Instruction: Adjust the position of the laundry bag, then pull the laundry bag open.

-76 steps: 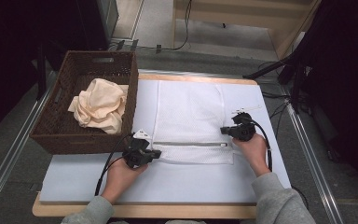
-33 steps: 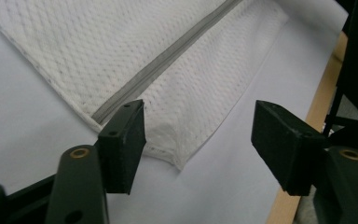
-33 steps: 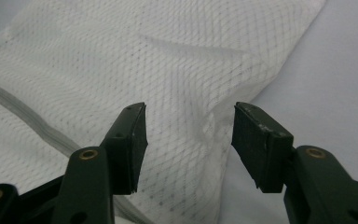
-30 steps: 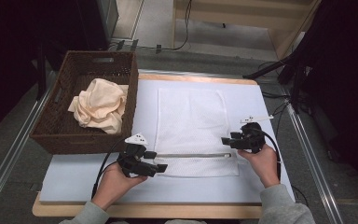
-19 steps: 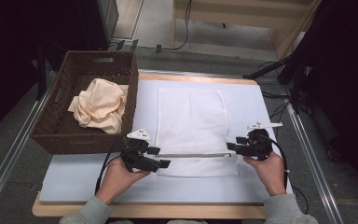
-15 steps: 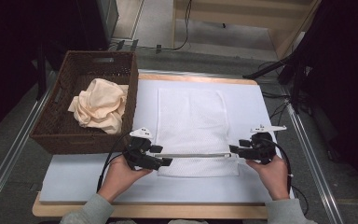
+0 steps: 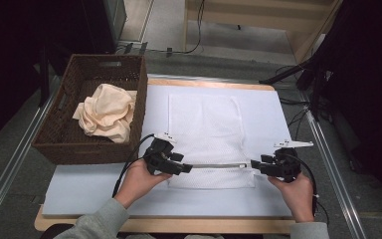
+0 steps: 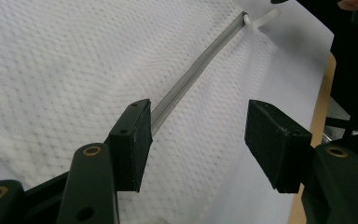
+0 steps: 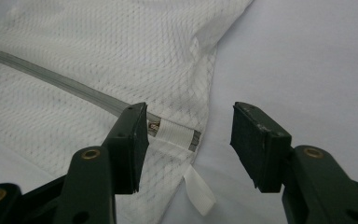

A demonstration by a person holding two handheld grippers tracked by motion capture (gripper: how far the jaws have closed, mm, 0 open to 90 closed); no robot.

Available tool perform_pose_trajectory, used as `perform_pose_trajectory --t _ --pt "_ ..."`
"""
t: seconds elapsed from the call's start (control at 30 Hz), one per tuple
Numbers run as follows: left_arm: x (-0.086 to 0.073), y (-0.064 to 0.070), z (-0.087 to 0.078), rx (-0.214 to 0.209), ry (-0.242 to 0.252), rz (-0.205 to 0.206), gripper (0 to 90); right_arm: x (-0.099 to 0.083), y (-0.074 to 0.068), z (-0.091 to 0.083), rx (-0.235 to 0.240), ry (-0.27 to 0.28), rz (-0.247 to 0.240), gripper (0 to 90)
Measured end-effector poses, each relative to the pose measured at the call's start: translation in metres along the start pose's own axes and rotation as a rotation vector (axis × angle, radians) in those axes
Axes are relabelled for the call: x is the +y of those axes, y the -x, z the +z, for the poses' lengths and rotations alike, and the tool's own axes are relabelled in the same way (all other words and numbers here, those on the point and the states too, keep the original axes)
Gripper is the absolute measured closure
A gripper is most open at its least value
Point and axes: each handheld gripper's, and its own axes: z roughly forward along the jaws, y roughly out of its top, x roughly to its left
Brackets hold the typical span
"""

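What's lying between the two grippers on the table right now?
In the high view, the mesh bag's grey zipper runs straight from the left gripper to the right gripper; nothing else lies there.

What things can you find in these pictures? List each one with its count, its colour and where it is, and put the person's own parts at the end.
Mesh bag: one, white, flat on the middle of the mat.
Zipper: one, grey, across the bag near its front edge, between the two grippers.
Pull tab: one, white, at the zipper's right end.
Basket: one, dark brown wicker, on the table's left side.
Cloth: one, cream, crumpled inside the basket.
Mat: one, pale blue-white, covering the table top.
Table: one, light wood, edge showing around the mat.
Left gripper: one, black, jaws open at the zipper's left end.
Right gripper: one, black, jaws open at the zipper's right end.
Hands: two, one holding each gripper, grey sleeves.
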Motion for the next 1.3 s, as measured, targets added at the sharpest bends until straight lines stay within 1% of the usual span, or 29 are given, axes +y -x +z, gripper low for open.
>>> perform_pose_trajectory --t 0.07,0.13,0.2,0.23,0.37,0.4,0.47,0.5,0.53,0.57,0.67,0.7,0.73,0.77,0.8,0.83,0.93,1.03,1.13,1.17,1.23,1.3 --pt "0.001 0.001 0.001 -0.024 0.006 -0.006 41.3 0.002 0.0 0.004 0.0 -0.003 0.008 47.2" --pt "0.002 0.002 0.002 -0.008 0.005 0.013 41.0 0.004 0.001 0.007 0.005 0.005 0.013 47.5" --pt "0.002 0.001 0.004 0.013 0.001 0.035 41.0 0.004 0.001 0.01 0.004 -0.001 0.01 47.7" --pt "0.002 0.0 0.004 0.012 0.001 0.035 41.0 0.004 0.001 0.011 0.0 -0.008 0.01 47.9" --pt "0.003 -0.003 0.006 0.011 0.003 0.029 41.1 0.006 0.001 0.013 -0.009 0.002 0.013 48.9" --pt "0.003 -0.003 0.007 0.011 0.002 0.026 41.1 0.007 0.002 0.013 -0.016 0.01 0.019 50.5" --pt "0.003 -0.002 0.007 0.005 0.002 0.031 41.1 0.008 0.003 0.015 -0.018 -0.002 0.018 54.1" --pt "0.003 -0.002 0.007 0.005 0.002 0.031 41.2 0.008 0.003 0.015 -0.018 -0.002 0.018 54.1" --pt "0.003 -0.001 0.005 0.003 0.015 0.038 41.1 0.01 0.004 0.017 -0.015 -0.009 0.02 59.8" --pt "0.003 0.0 0.005 0.003 0.021 0.038 41.1 0.011 0.004 0.017 -0.011 -0.005 0.024 61.5" --pt "0.003 0.0 0.007 0.006 0.015 0.041 41.2 0.013 0.003 0.016 -0.005 0.003 0.023 69.5" --pt "0.003 0.0 0.008 0.009 0.006 0.046 41.2 0.014 0.003 0.017 -0.007 0.001 0.02 73.3" --pt "0.003 0.001 0.009 0.008 0.008 0.048 41.2 0.014 0.002 0.018 -0.005 -0.005 0.016 77.5" --pt "0.003 0.001 0.009 0.008 0.008 0.048 41.2 0.014 0.002 0.018 -0.005 -0.005 0.016 77.5" --pt "0.003 0.001 0.009 0.012 0.007 0.059 41.2 0.015 0.001 0.021 0.004 -0.009 0.013 85.7" --pt "0.003 0.002 0.009 0.016 0.005 0.063 41.2 0.015 0.0 0.022 0.003 -0.011 0.008 89.3" --pt "0.003 0.002 0.01 0.015 0.005 0.061 41.2 0.016 -0.002 0.029 0.022 -0.023 0.017 90.0" --pt "0.002 0.003 0.009 0.013 0.006 0.069 41.2 0.015 -0.004 0.034 0.044 -0.042 0.011 90.0" --pt "0.002 0.003 0.01 0.01 0.005 0.066 41.1 0.013 -0.007 0.036 0.037 -0.053 -0.002 90.0" --pt "0.001 0.003 0.011 0.01 0.005 0.066 41.1 0.013 -0.006 0.035 0.034 -0.055 -0.004 90.0" --pt "0.001 0.004 0.011 0.01 0.002 0.073 41.0 0.012 -0.004 0.031 0.032 -0.05 0.009 90.0" --pt "0.001 0.004 0.012 0.006 0.003 0.068 41.0 0.009 -0.002 0.027 0.021 -0.06 0.005 89.1"
